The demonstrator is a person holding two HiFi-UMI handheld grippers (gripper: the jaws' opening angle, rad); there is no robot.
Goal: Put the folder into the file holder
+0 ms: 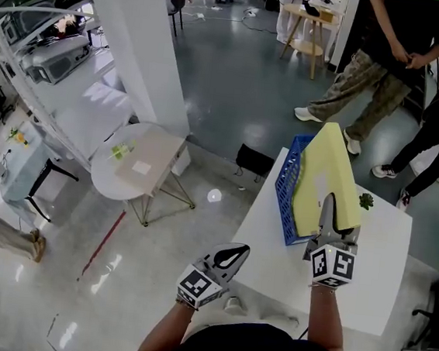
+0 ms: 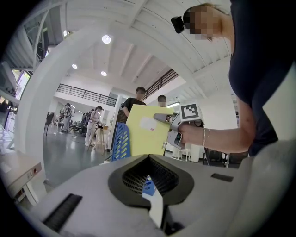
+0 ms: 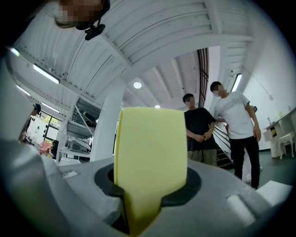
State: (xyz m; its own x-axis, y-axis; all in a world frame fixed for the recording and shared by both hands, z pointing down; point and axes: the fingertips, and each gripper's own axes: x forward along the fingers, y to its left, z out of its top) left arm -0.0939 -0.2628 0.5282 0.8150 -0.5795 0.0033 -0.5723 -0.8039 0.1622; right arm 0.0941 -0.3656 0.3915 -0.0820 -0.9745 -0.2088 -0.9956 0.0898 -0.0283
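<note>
Right gripper (image 1: 331, 211) is up over the white rectangular table (image 1: 273, 254), and it has the pale yellow flat paper folder (image 1: 325, 174) pinched by its near edge. From the right gripper view the folder (image 3: 150, 157) rises straight out from between the two jaws, which stand only a narrow way apart and are clamped on it right at the base, so the sheet fills the middle of the picture. In the head view the folder stands tilted, top edge leaning away from the person, its left side lying across the blue slotted plastic file holder (image 1: 288, 186) at the table's left edge. Its lower corner overlaps the holder's wall, but I can't tell whether the bottom edge is seated inside.

Over to the left gripper (image 1: 234, 254): it hangs off the table's near left corner, above the glossy floor, well apart from the folder. In its own view the jaws are closed tight together with nothing gripped; only a sliver of background shows past them. Beyond them that view catches the folder (image 2: 145, 129) just beside the file holder (image 2: 120, 141), with the right gripper (image 2: 178, 122) holding the folder's right edge.

A small green plant (image 1: 366, 200) sits on the table just right of the folder. Two bystanders (image 3: 199, 125) stand beyond.
</note>
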